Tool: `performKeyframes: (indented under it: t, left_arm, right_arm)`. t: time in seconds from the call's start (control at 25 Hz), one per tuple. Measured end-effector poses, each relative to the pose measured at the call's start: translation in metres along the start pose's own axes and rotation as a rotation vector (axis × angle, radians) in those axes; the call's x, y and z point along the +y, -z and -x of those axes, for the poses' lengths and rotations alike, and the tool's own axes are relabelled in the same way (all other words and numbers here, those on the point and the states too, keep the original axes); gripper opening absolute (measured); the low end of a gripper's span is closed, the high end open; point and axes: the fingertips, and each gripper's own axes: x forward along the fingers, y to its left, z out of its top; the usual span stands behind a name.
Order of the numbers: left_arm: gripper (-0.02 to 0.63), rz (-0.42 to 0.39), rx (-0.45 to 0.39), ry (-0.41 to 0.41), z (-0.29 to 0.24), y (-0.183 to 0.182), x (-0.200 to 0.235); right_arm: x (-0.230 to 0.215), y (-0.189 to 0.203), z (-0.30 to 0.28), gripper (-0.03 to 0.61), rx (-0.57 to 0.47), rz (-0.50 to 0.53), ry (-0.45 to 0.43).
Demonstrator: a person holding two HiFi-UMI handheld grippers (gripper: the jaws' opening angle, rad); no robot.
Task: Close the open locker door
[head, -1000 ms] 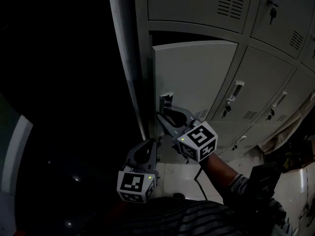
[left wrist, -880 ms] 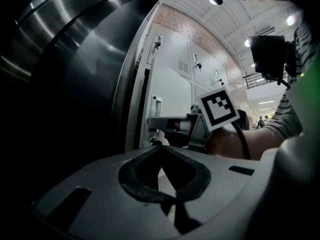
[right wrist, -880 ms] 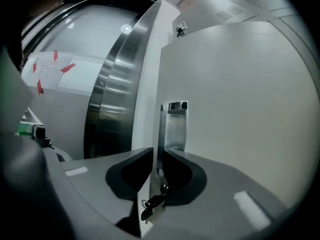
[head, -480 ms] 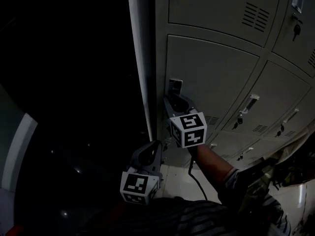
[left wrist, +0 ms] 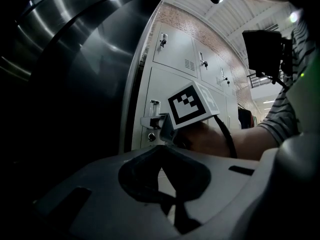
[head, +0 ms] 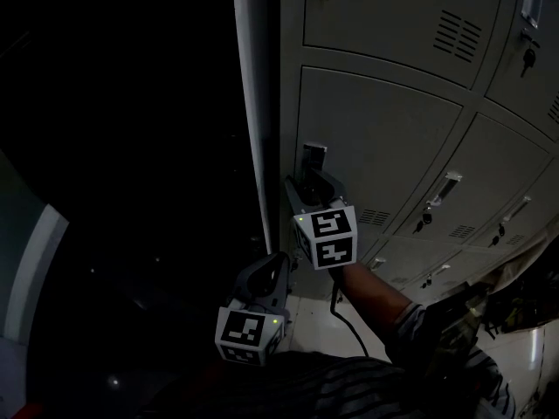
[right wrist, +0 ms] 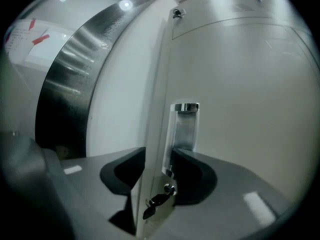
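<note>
The grey locker door (head: 384, 147) lies about flush with the lockers around it. Its chrome handle (head: 313, 157) sits on the left edge. My right gripper (head: 306, 186) is at that edge just under the handle, shut on the locker door. In the right gripper view the door's edge with the handle (right wrist: 184, 126) and a key (right wrist: 159, 201) in its lock passes between the jaws of the right gripper (right wrist: 159, 159). My left gripper (head: 278, 264) hangs lower down, apart from the lockers, shut and holding nothing. From the left gripper (left wrist: 161, 151) I see the right gripper's marker cube (left wrist: 190, 106).
More closed lockers (head: 454, 190) with handles and keys fill the right side and the row above (head: 393, 11). A dark curved metal wall (left wrist: 75, 74) stands left of the locker bank. Pale floor tiles (head: 306, 308) show below, and a cable (head: 345, 317) trails from the right gripper.
The door has swung from ajar to about flush with the cabinet, with my right gripper moving in with it. The left gripper has hardly moved.
</note>
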Motion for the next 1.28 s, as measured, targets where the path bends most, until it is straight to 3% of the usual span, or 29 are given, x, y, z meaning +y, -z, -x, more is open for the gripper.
performKeyframes:
  t: [0.08,0.32,0.52,0.72,1.04,1.28]
  left_arm:
    - [0.005,0.001,-0.002,0.004,0.000,0.000,-0.001]
    - [0.005,0.011,-0.005,0.019,0.010,-0.002,-0.004]
    - [0.005,-0.010,-0.040,0.042,0.026,-0.004,0.000]
    - [0.005,0.018,-0.026,0.077,0.044,0.004,-0.002]
    - [0.005,0.037,0.024,0.111,0.075,0.038,-0.028]
    - [0.005,0.038,0.023,0.064,0.085,0.042,-0.043]
  right_arm:
    - [0.001,-0.002,0.004,0.198,-0.008,0.028,0.019]
    - [-0.005,-0.006,0.044,0.199,-0.020,-0.026,0.035]
    - [-0.005,0.004,0.121,0.142,-0.039,-0.107,0.091]
    - [0.015,0.044,0.196,0.003,0.000,-0.210,0.168]
    - [0.041,0.096,0.281,0.000,0.101,-0.241,0.232]
    - [0.026,0.089,0.301,0.000,0.059,-0.259,0.255]
